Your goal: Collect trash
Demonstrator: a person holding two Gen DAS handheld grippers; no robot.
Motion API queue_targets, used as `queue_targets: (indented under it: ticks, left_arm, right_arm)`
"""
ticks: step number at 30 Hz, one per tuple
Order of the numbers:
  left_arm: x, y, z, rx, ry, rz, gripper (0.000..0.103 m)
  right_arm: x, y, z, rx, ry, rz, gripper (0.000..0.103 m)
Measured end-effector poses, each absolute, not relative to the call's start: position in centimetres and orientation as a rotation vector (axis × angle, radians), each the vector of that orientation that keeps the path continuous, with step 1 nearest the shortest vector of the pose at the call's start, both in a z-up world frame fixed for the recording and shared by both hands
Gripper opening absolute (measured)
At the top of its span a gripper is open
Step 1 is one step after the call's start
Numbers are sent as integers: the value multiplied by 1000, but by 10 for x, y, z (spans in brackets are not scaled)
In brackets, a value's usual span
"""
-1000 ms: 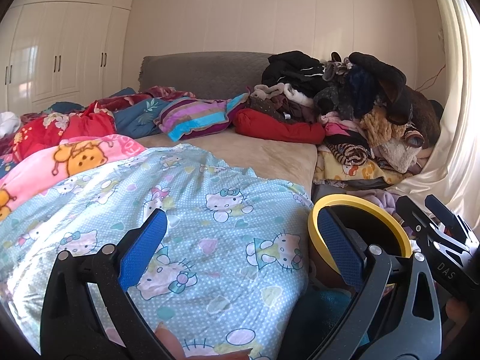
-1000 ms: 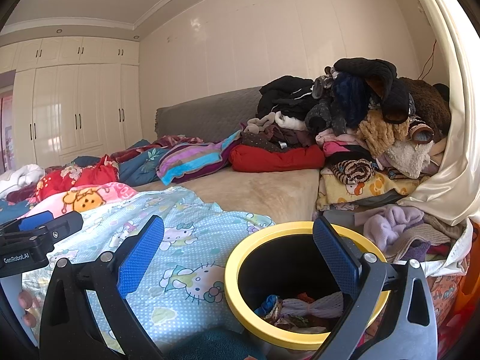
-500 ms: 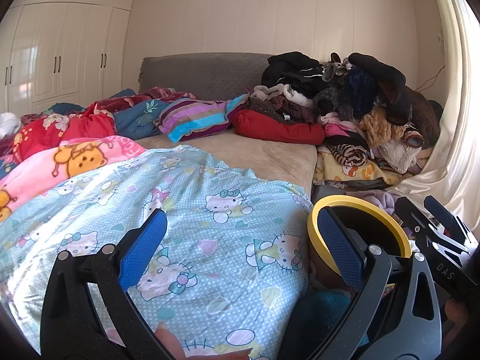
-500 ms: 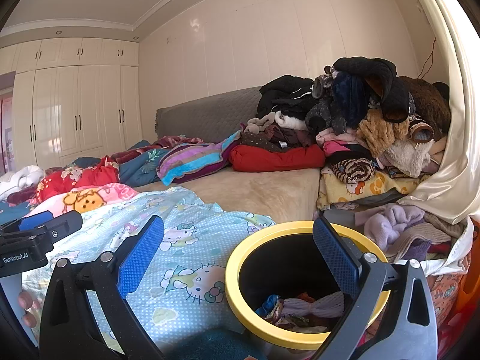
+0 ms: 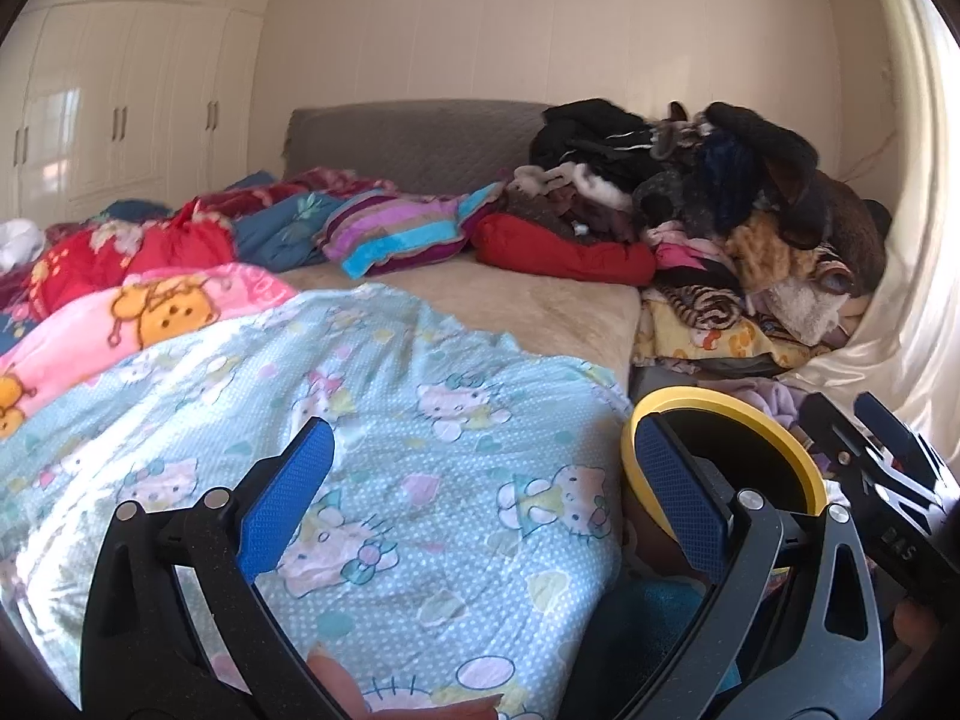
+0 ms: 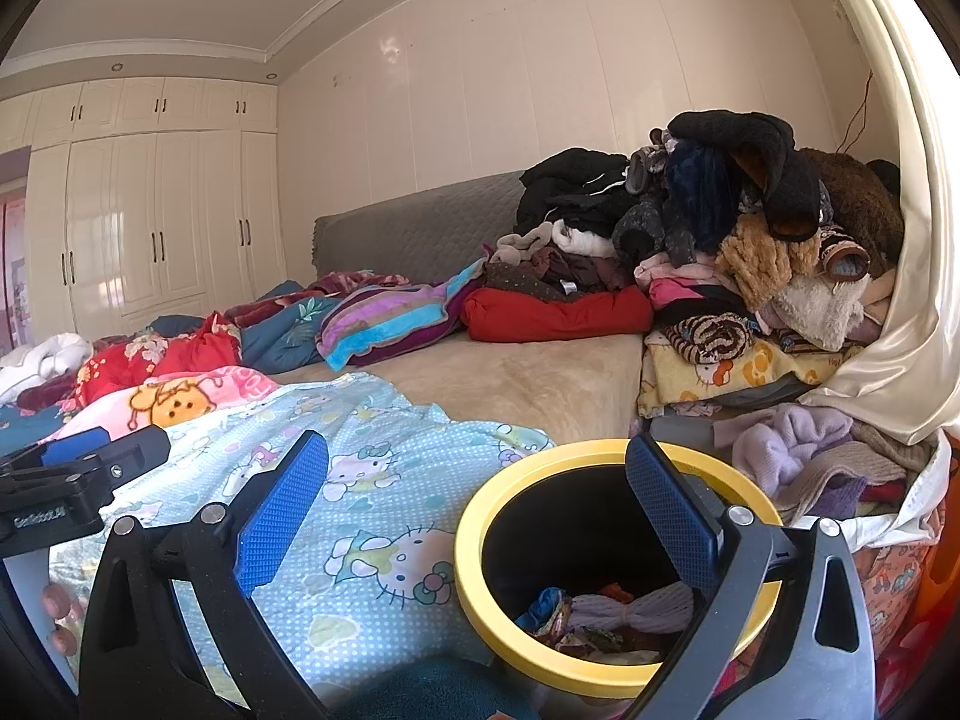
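A black trash bin with a yellow rim (image 6: 480, 594) stands beside the bed, low and right of centre in the right wrist view. Crumpled scraps of trash (image 6: 606, 615) lie in its bottom. The bin's rim also shows in the left wrist view (image 5: 774, 426). My right gripper (image 6: 477, 510) is open and empty, held just above the bin's near-left rim. My left gripper (image 5: 480, 492) is open and empty over a light-blue cartoon-cat blanket (image 5: 390, 420). The left gripper's body shows at the left edge of the right wrist view (image 6: 72, 480).
A bed with a beige sheet (image 6: 528, 378) and grey headboard (image 6: 420, 228). Blankets and pillows (image 6: 384, 318) lie on its left and back. A tall pile of clothes and plush toys (image 6: 750, 240) fills the right. A white curtain (image 6: 900, 330) hangs right. White wardrobes (image 6: 138, 228) stand behind.
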State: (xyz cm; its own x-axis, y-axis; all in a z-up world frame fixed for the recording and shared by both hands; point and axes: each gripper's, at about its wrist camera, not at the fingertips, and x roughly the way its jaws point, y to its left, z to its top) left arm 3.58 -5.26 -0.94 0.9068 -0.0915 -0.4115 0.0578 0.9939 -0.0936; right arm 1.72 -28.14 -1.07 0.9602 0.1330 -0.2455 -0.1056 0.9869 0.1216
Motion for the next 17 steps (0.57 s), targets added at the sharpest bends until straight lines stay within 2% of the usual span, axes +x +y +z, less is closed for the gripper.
queue_targets:
  ticks: [6, 10, 14, 17]
  left_arm:
    - [40, -17, -12, -157, 475, 25, 92]
    - [38, 53, -23, -260, 540, 206, 92]
    - [18, 153, -45, -354, 610, 475, 92]
    - [-8, 230, -73, -388, 660, 689, 92]
  right_arm:
    - [28, -254, 1, 89, 267, 222, 97]
    - [44, -198, 10, 65, 328, 398, 97]
    - [65, -89, 1, -14, 517, 691, 97]
    - [70, 15, -34, -112, 713, 890, 97]
